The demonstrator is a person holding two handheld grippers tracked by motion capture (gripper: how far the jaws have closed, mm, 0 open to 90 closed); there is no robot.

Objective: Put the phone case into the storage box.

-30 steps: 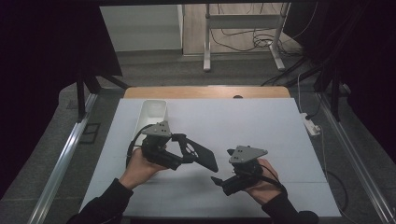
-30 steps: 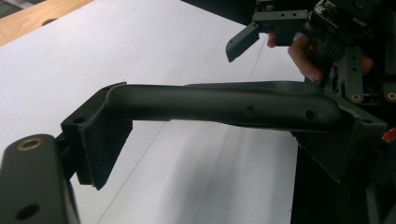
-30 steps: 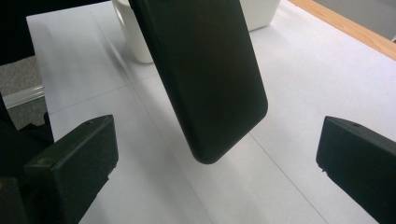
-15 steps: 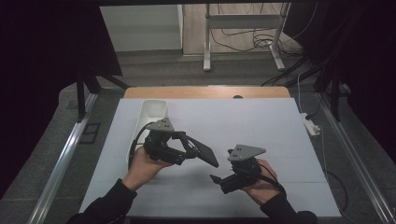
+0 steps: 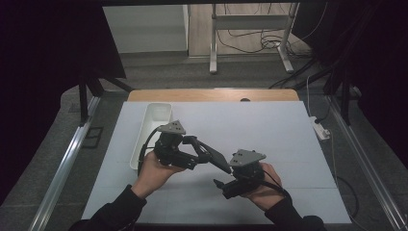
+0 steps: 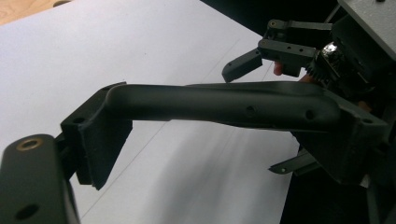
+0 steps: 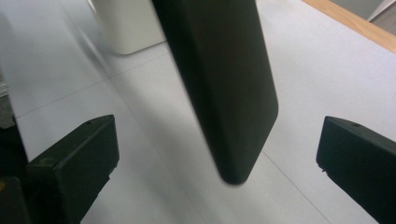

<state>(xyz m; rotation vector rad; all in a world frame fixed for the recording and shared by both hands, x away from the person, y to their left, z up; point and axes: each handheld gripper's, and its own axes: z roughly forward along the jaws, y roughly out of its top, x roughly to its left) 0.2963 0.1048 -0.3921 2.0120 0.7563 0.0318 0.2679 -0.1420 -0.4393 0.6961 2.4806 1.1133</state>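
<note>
High view: left hand-held gripper [image 5: 204, 155], since a second earlier, had swung its flat black rectangular slab [image 5: 215, 157] toward the right hand-held gripper [image 5: 219, 183], low over the white tabletop [image 5: 269, 130]; a handover looked near. White oblong plastic bin [image 5: 153, 120] stood behind.

Left gripper view: jaws clamped on the slab [image 6: 224, 105], forearm angled inward.

Right gripper view: jaws wide apart, empty, slab end [image 7: 224, 93] hanging between them, untouched.

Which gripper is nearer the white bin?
Left. The left gripper is held just right of the white bin; the right gripper is farther right and nearer the person.
</note>
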